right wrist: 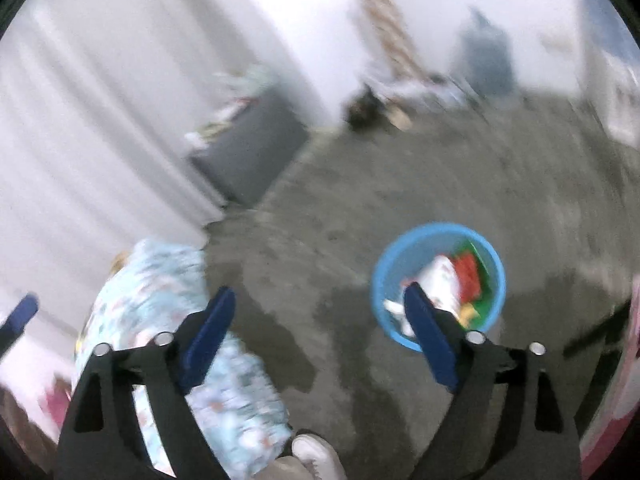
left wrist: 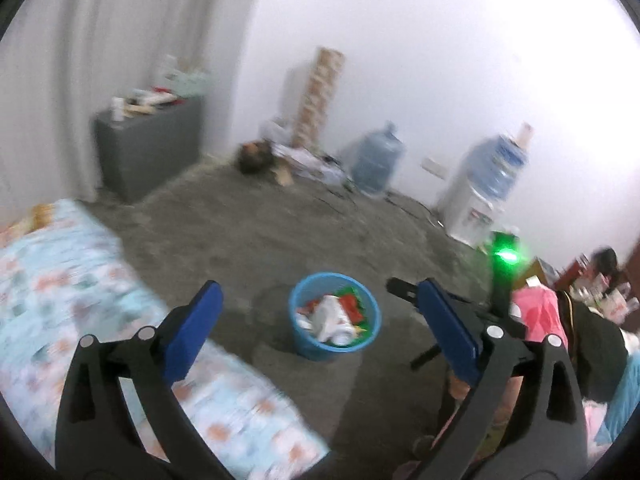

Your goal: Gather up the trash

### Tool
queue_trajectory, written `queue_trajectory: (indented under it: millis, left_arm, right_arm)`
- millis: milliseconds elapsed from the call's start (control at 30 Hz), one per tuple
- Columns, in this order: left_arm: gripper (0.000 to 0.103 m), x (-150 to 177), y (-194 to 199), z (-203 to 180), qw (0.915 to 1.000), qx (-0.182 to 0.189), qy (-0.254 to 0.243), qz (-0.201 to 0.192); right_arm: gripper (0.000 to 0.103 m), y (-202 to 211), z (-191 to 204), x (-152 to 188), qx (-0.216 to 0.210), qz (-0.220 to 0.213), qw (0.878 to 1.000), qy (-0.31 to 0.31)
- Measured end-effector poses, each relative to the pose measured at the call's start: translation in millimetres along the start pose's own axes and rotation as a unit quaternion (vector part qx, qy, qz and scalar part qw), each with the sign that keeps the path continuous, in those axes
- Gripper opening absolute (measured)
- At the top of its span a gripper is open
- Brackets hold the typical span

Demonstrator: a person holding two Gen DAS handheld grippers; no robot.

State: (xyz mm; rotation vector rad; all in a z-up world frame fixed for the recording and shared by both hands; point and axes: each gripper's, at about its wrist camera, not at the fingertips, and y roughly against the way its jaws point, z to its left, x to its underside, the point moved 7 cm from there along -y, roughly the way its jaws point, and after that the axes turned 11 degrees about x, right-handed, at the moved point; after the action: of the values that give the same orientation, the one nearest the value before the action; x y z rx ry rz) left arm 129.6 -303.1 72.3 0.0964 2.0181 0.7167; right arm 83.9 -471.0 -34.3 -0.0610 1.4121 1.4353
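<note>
hanging above the grey floor [left wrist: 248, 232], both claws are seen spread wide with nothing between the blue pads, and both views are smeared by blur. taken from left to right in the left wrist view, a patterned mattress [left wrist: 80, 304] is met first, then the left gripper [left wrist: 324, 308], then the blue bin [left wrist: 362, 336], which is framed in the gap between the jaws and lies ahead of and below the claw, a little toward its right-hand pad. in the right wrist view the right gripper [right wrist: 320, 316] is seen with the bin [right wrist: 384, 264] off to the right, partly hidden behind its right-hand pad, so the bin is judged to be lined up better with the left claw; which hand is truly nearer cannot be told. being round, the bin offers no long axis, and its mouth is turned upward. one bin is counted, loaded with crumpled trash [left wrist: 332, 316] in white, red, green and yellow; the pieces cannot be counted. two water jugs [left wrist: 376, 160] are counted by the far wall, one standing on a dispenser [left wrist: 468, 216]. no loose trash can be made out on the floor near the bin, so most of the collecting is judged done.
</note>
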Motion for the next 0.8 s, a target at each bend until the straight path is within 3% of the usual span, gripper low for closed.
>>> queue_trajectory:
  millis: [100,267,367,467,633,800]
  left_arm:
    - [0.094,13.2,56.4,17.5,0.997,-0.066,0.029,-0.029]
    - [0.094,58.3,128.8,47.5,0.9788,-0.181,0.088,-0.04]
    - [0.094,91.1,165.3,60.6,0.9613,-0.253,0.101,-0.038]
    - [0.094,124.2,203.0,69.4,0.9374,-0.327,0.105,-0.059]
    - [0.094,157.5,239.0,79.9,0.9172,-0.358,0.155,-0.079]
    - [0.094,196.7,256.1,88.6,0.8958,-0.391,0.202,-0.061]
  right_arm:
    - [0.097,47.9,55.0,9.5,-0.029,-0.042,0.997,0.058]
    - [0.097,107.1,130.5,38.1,-0.061,-0.081,0.987,0.123]
    - [0.097,130.4,160.3,57.4,-0.066,-0.097,0.981,0.156]
    - [0.097,148.5,192.7,80.1,-0.062,-0.113,0.972,0.197]
    - [0.097,149.9,230.7,121.5,-0.025,-0.11,0.96,0.255]
    - [0.097,143.0,240.5,165.4,-0.011,-0.082,0.951,0.299]
